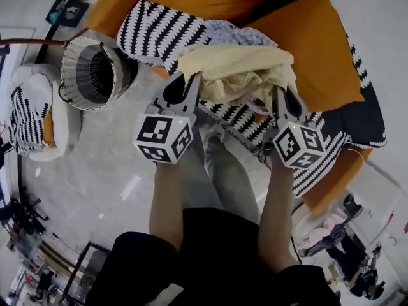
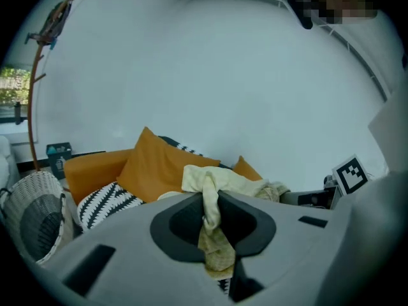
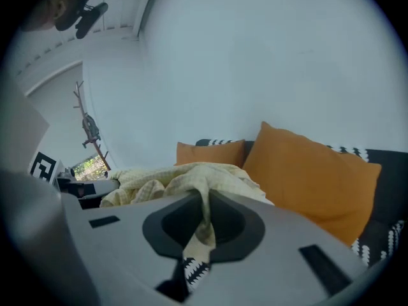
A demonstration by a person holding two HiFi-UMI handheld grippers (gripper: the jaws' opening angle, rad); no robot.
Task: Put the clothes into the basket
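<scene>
Head view shows the pale yellow crumpled cloth garment (image 1: 236, 69) held up between two tools. The left hand-held gripper (image 1: 185, 81) and right hand-held gripper (image 1: 284, 97) each pinch a fold, jaws nearly closed, probably so it carries spread out. It hangs over the orange-cushioned sofa (image 1: 312, 43), well apart from the white woven basket (image 1: 78, 51) at left.

No readable text, labels, brands, numbers or signs, in any view
</scene>
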